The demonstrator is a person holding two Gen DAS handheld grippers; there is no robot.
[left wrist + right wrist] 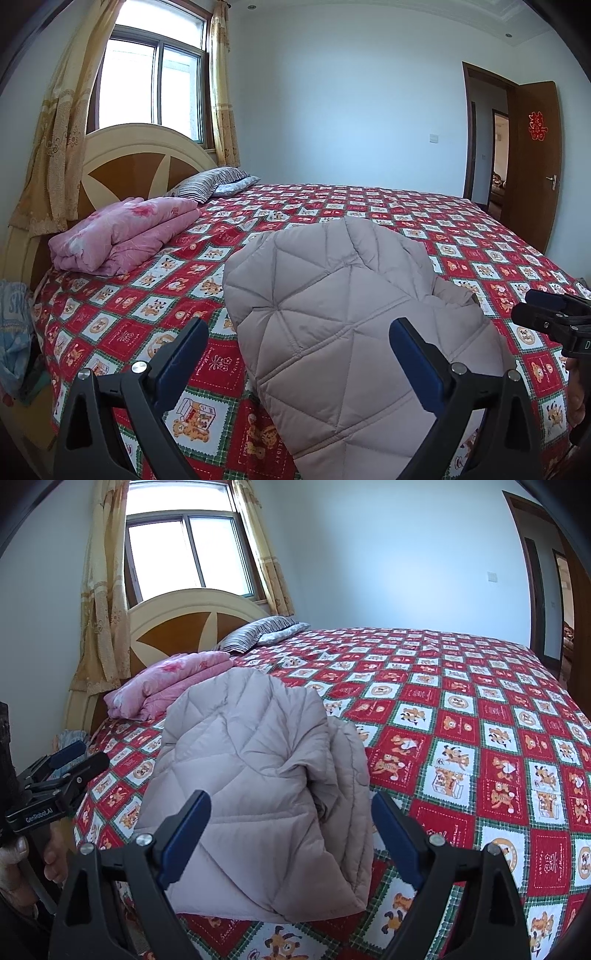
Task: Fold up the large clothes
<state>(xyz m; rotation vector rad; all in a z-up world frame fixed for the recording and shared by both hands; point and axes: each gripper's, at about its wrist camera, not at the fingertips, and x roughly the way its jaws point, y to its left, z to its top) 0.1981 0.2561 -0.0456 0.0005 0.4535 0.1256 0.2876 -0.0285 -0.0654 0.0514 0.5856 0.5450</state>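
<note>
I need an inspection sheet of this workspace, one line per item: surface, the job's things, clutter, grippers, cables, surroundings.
Surface: bed with a red patterned bedspread, lying flat.
Job's things: grey quilted jacket, folded into a bundle near the front edge of the bed.
Clutter: folded pink quilt and striped pillow by the headboard; light blue cloth beside the bed.
Grippers: left gripper and right gripper both have jaws open, on either side of the jacket in view, gripping nothing.
Cables: nothing seen.
Surroundings: window with yellow curtains, white walls, open brown door with a red ornament.
</note>
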